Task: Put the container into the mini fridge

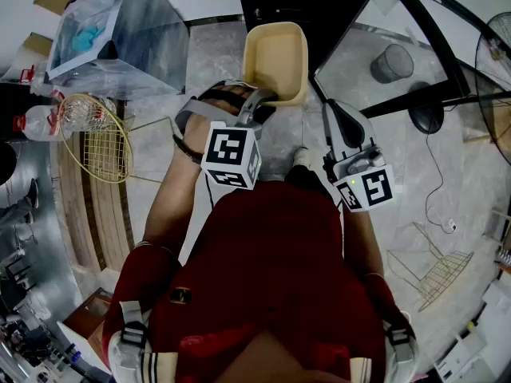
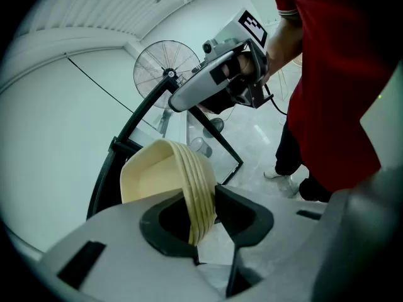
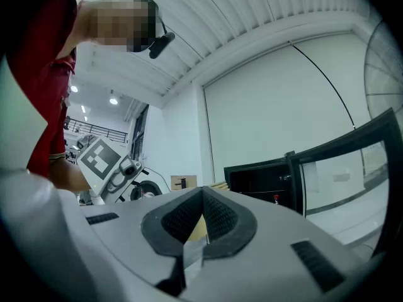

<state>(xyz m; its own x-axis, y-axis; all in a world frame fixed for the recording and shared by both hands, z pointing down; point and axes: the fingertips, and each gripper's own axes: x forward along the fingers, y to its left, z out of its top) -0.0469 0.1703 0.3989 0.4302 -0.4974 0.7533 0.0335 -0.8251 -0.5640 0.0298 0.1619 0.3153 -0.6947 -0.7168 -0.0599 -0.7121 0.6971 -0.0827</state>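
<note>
In the head view, your cream plastic container (image 1: 275, 58), a rectangular tub with rounded corners, is held mouth-up. Its long axis runs away from you toward the black mini fridge (image 1: 275, 6), and it sits just in front of the fridge's open front. Your left gripper (image 1: 259, 102) has the near end. In the left gripper view, the jaws are clamped on the tub's near wall. The outside is smooth, with stepped ridges under the rim, and the inside is plain and matte. In the right gripper view, your right gripper (image 3: 203, 214) has its ribbed black pads pressed together on nothing, facing the fridge's dark interior.
</note>
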